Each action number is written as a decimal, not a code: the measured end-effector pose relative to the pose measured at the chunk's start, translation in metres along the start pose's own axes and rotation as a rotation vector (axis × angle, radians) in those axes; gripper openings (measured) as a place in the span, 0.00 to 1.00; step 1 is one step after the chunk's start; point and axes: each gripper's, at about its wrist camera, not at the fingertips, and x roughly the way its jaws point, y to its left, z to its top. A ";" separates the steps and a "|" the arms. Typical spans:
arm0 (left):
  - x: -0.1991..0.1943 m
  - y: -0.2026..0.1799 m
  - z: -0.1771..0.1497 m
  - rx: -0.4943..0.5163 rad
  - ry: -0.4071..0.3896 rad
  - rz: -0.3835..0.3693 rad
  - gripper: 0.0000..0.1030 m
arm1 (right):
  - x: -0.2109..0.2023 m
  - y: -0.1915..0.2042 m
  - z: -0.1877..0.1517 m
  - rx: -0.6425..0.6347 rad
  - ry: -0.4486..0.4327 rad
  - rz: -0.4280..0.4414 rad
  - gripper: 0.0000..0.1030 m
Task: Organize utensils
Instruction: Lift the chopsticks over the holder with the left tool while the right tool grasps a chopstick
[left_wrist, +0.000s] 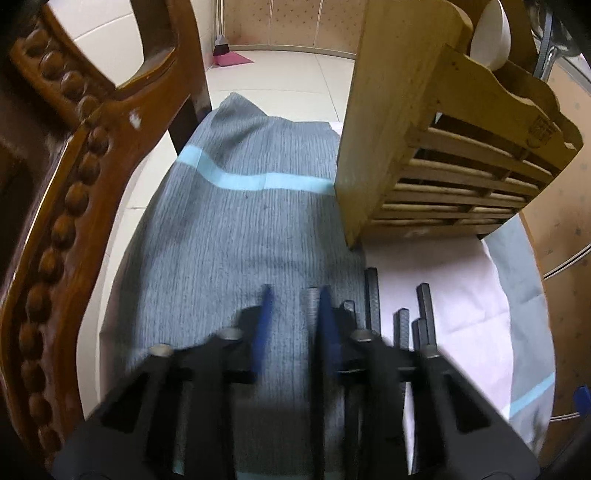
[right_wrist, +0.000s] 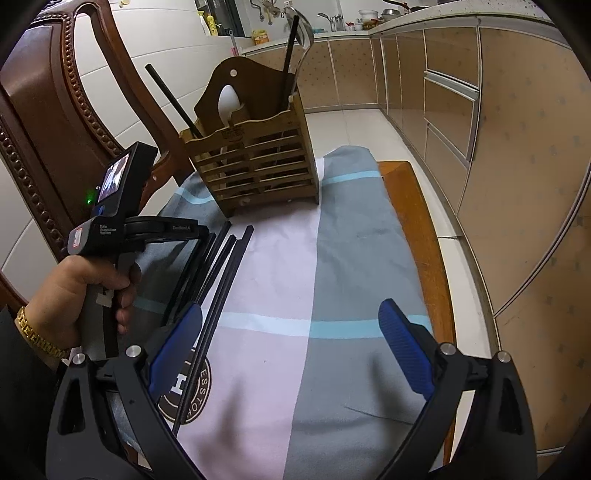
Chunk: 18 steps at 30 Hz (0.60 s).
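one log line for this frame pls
left gripper: open, over chopsticks | right gripper: open, empty | holder: upright on cloth

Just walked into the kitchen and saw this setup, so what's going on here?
A person is sorting utensils with a handheld gripper in each hand. Black chopsticks lie in a loose bunch on a striped cloth, in front of a wooden holder that already has a white spoon and a few chopsticks standing in it. The left gripper is down at the chopsticks, jaws partly open with one chopstick end between them. The right gripper is wide open above the cloth, holding nothing.
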 end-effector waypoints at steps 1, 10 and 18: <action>0.000 0.000 0.001 0.001 0.002 -0.005 0.07 | 0.000 0.000 0.000 -0.001 -0.001 -0.001 0.91; -0.078 0.005 0.007 -0.029 -0.130 -0.095 0.06 | 0.007 0.003 0.001 -0.003 0.006 -0.006 0.91; -0.208 -0.004 -0.008 0.058 -0.367 -0.123 0.06 | 0.025 0.014 0.007 -0.002 0.029 0.004 0.90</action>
